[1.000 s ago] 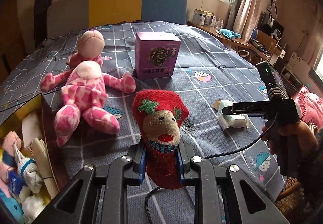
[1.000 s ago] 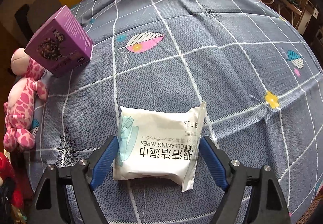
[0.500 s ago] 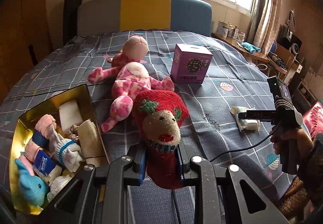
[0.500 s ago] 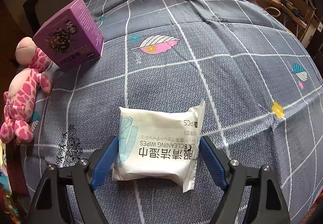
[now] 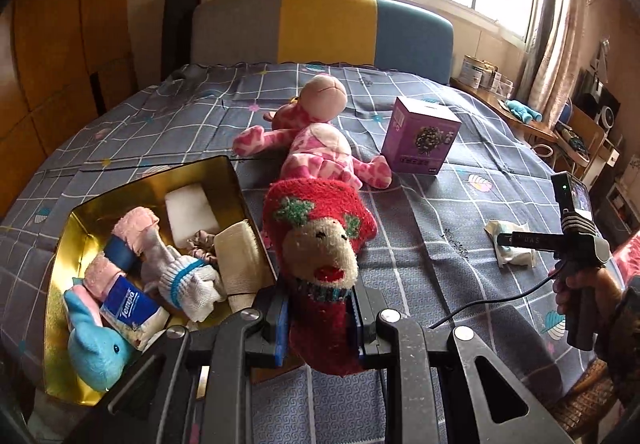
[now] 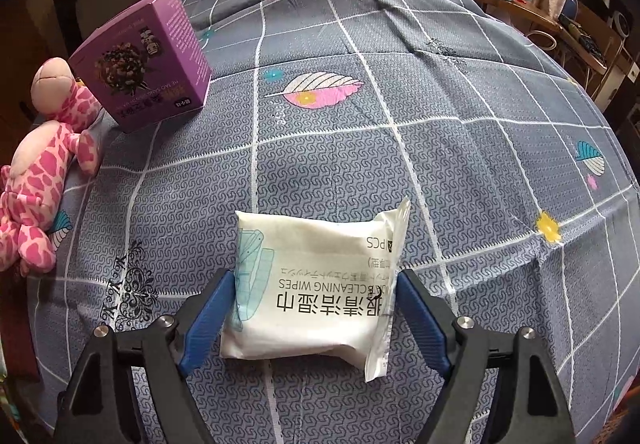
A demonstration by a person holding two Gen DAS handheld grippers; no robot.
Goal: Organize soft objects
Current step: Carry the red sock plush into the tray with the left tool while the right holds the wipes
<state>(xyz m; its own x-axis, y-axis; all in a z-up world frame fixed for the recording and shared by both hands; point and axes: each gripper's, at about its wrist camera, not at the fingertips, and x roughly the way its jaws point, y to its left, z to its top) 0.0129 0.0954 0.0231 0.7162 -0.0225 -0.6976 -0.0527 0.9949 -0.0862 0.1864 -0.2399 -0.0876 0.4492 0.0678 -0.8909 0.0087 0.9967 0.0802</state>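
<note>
My left gripper (image 5: 320, 308) is shut on a red sock with a reindeer face (image 5: 320, 228), held up above the bed. To its left lies an open gold tin (image 5: 80, 212) with several soft items in it, among them a blue plush (image 5: 96, 356), a Tempo tissue pack (image 5: 128, 304) and a white sock (image 5: 188, 280). My right gripper (image 6: 314, 308) stands open over a white wipes pack (image 6: 316, 284) that lies flat on the bedspread. Its blue pads (image 6: 208, 308) sit at the pack's two short edges. The pack is not squeezed.
A pink spotted plush (image 5: 320, 148) lies mid-bed, with a purple box (image 5: 420, 140) to its right. In the left wrist view, a hand (image 5: 576, 284) holds the right gripper (image 5: 516, 240) at the bed's right edge. A headboard and window stand behind.
The left gripper has carried the sock leftward and slightly up, and the gold tin has come fully into its view. The right gripper has stayed over the wipes pack.
</note>
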